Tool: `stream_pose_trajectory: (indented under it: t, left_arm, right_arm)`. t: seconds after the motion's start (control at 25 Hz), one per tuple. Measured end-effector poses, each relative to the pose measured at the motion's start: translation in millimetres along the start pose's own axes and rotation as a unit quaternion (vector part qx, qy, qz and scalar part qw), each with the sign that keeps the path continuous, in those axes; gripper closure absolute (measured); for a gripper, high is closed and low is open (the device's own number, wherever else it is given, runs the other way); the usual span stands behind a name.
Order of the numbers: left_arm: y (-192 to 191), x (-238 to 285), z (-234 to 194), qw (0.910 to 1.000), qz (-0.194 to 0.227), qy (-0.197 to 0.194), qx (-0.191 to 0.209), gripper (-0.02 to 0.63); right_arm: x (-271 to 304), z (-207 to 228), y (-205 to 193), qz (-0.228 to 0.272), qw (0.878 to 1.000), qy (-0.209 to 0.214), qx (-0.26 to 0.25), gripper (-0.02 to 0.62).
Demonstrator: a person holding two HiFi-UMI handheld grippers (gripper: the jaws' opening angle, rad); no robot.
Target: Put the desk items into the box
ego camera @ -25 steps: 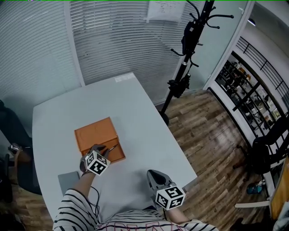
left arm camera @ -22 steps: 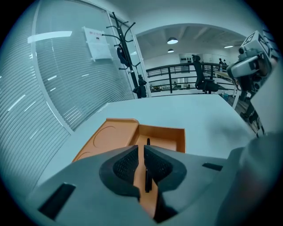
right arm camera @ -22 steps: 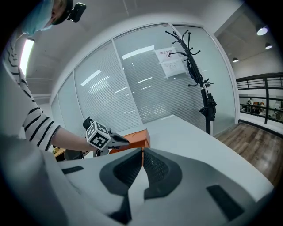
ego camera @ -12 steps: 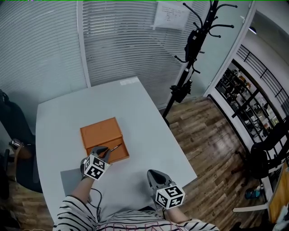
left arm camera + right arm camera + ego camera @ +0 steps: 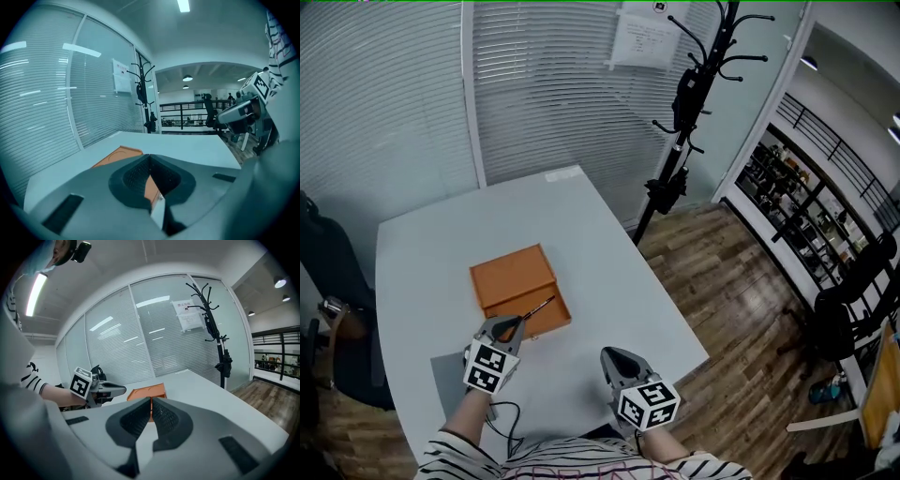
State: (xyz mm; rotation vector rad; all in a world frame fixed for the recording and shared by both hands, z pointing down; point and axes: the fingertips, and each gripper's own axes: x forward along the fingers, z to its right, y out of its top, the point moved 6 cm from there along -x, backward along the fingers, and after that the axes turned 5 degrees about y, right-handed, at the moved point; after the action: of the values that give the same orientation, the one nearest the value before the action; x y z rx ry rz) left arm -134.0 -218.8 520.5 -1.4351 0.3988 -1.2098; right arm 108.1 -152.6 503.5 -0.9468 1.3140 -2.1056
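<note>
An orange box (image 5: 516, 279) lies flat on the pale table (image 5: 581, 234), left of its middle. My left gripper (image 5: 508, 324) hovers at the box's near edge, shut on a thin dark pen (image 5: 538, 307) that points out over the box's near right corner. In the left gripper view the pen (image 5: 152, 189) shows orange and silver between the shut jaws, with the box (image 5: 118, 153) beyond. My right gripper (image 5: 614, 357) is shut and holds nothing, nearer me and to the right. Its own view shows the box (image 5: 149, 392) and the left gripper (image 5: 116, 390) ahead.
A flat grey sheet (image 5: 450, 373) lies on the table left of my left gripper. A black coat stand (image 5: 680, 112) rises beyond the table's far right corner. A dark chair (image 5: 328, 272) sits at the left edge. Wood floor drops off to the right.
My left gripper has drawn back toward me from over the box's near part, still shut on the pen. The right gripper has stayed put.
</note>
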Motion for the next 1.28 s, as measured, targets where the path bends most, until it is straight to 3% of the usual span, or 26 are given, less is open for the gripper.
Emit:
stream_pose_trajectory:
  t: [0.52, 1.28]
  left_arm:
    - [-1, -82, 7, 0.9963, 0.079, -0.004, -0.032, 0.583]
    - [-45, -150, 32, 0.9922, 0.095, -0.027, -0.076, 0.584]
  right_arm:
    - [-9, -43, -19, 0.026, 0.999, -0.041, 0.002, 0.568]
    - [-29, -85, -45, 0.043, 0.996, -0.083, 0.005, 0.569]
